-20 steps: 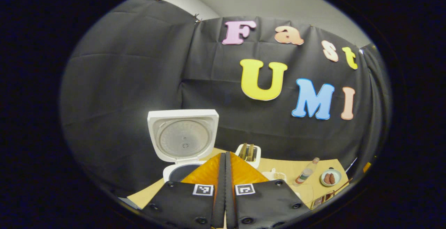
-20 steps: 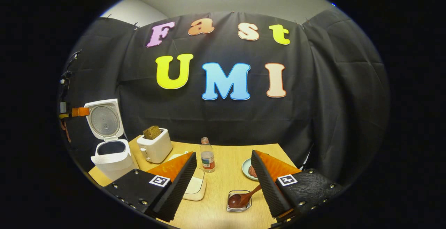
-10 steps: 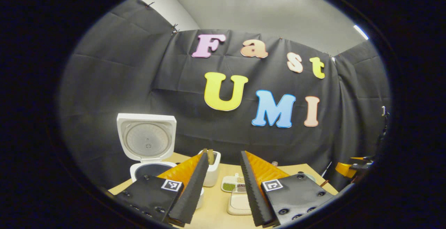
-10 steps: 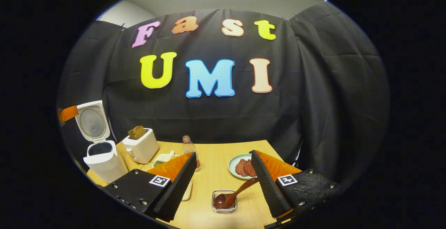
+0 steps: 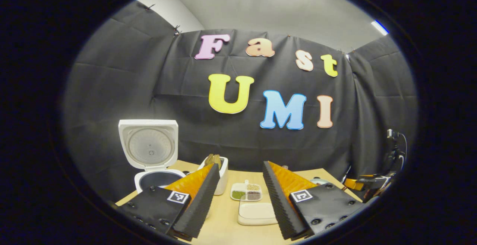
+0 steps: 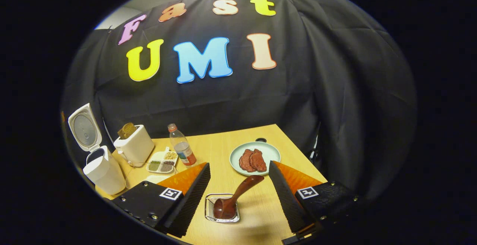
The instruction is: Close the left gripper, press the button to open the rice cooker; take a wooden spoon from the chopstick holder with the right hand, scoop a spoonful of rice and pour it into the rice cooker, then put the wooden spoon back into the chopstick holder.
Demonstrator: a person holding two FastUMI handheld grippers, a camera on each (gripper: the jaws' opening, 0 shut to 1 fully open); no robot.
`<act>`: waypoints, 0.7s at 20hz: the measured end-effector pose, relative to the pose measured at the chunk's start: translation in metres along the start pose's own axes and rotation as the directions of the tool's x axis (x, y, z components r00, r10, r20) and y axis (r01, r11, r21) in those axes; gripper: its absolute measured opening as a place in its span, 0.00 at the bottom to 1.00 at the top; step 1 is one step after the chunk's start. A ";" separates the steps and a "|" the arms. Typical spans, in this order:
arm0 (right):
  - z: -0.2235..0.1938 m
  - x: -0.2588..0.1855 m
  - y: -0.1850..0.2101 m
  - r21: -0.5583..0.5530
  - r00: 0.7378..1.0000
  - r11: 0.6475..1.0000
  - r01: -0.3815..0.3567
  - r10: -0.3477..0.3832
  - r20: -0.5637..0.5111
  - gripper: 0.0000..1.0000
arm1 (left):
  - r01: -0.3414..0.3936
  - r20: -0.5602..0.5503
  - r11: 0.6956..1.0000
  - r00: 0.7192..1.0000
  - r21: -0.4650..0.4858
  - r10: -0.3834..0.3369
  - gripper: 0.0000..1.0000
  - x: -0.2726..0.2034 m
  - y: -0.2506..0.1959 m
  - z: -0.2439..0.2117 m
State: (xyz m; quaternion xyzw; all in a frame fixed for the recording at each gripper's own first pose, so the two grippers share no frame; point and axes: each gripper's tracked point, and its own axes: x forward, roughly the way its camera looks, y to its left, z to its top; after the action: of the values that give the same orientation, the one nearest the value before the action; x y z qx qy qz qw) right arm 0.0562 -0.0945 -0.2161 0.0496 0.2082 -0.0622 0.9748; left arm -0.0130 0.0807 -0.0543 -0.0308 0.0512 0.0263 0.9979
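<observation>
The white rice cooker [image 5: 158, 179] stands at the table's left with its lid [image 5: 148, 144] raised; it also appears far left as the rice cooker [image 6: 103, 170]. My left gripper [image 5: 241, 166] is open and holds nothing, hovering back from the cooker. A dark wooden spoon [image 6: 238, 194] rests bowl-down in a small square holder [image 6: 222, 210], its handle leaning up to the right. My right gripper [image 6: 239, 166] is open above it, one finger on each side of the spoon, not touching. A white lidded container [image 5: 258, 214] lies low between the left gripper's fingers.
A white toaster [image 6: 134, 147] with bread, a divided dish of grains [image 6: 163, 162], a plastic bottle [image 6: 180, 150] and a pale plate [image 6: 238, 151] carrying meat slices sit on the wooden table [image 6: 220, 146]. The other gripper [image 5: 367, 183] shows at the far right.
The left gripper went from shut to open and drew back from the cooker. The right gripper tipped downward and came closer over the spoon and its holder.
</observation>
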 end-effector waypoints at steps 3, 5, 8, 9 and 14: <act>-0.022 0.026 -0.009 0.061 0.998 0.998 -0.009 0.013 -0.063 0.96 | 0.010 -0.015 0.999 1.000 -0.048 -0.011 0.86 -0.003 -0.007 -0.001; -0.040 0.040 -0.010 0.120 0.993 0.993 -0.021 0.035 -0.112 0.96 | -0.015 -0.036 0.999 0.999 -0.042 0.013 0.83 -0.003 -0.001 -0.005; -0.056 0.057 -0.009 0.194 0.985 0.980 -0.035 0.067 -0.159 0.92 | -0.028 -0.053 1.000 0.998 -0.014 0.027 0.86 -0.005 -0.003 -0.008; -0.059 0.061 -0.007 0.214 0.982 0.976 -0.046 0.084 -0.170 0.92 | -0.027 -0.051 1.000 0.998 0.000 0.027 0.86 -0.006 -0.004 -0.008; -0.061 0.064 -0.002 0.226 0.976 0.969 -0.098 0.138 -0.170 0.58 | -0.002 -0.018 1.000 1.000 0.011 0.002 0.83 -0.012 -0.015 -0.001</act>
State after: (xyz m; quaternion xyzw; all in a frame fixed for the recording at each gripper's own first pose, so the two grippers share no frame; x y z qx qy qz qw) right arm 0.0896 -0.0957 -0.2977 0.1729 0.2863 -0.0214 0.9422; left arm -0.0247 0.0649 -0.0533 -0.0254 0.0605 0.0268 0.9975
